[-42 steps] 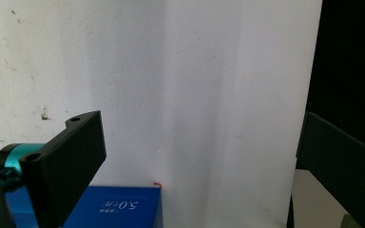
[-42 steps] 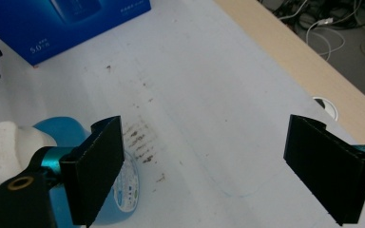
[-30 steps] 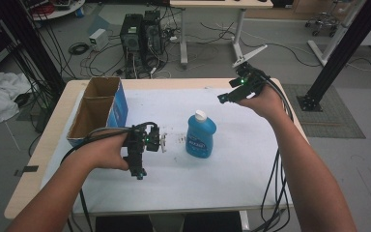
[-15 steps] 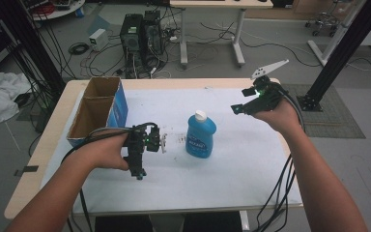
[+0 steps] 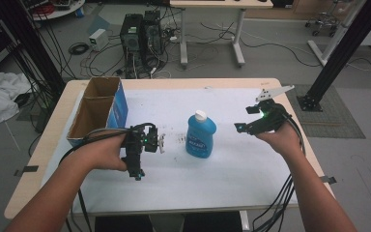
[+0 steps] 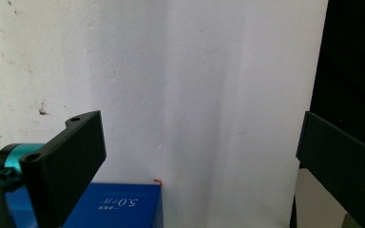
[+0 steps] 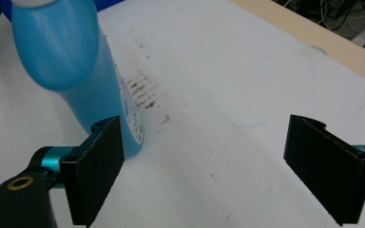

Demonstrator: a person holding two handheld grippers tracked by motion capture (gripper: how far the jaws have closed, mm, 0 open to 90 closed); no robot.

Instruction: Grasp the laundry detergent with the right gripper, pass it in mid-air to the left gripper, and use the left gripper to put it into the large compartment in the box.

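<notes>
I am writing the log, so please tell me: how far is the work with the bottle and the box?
Done: nothing visible; the bottle stands upright on the table, outside the box. In hand: nothing; the right gripper is open beside the bottle, and the left gripper is also open. Left: probably grasping and moving the bottle.

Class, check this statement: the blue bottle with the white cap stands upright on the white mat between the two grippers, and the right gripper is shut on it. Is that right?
Not quite. The blue bottle does stand upright on the white mat between the left gripper and the right gripper, but the right gripper is open and apart from it. The right gripper view shows its jaws spread wide with nothing between them.
</notes>
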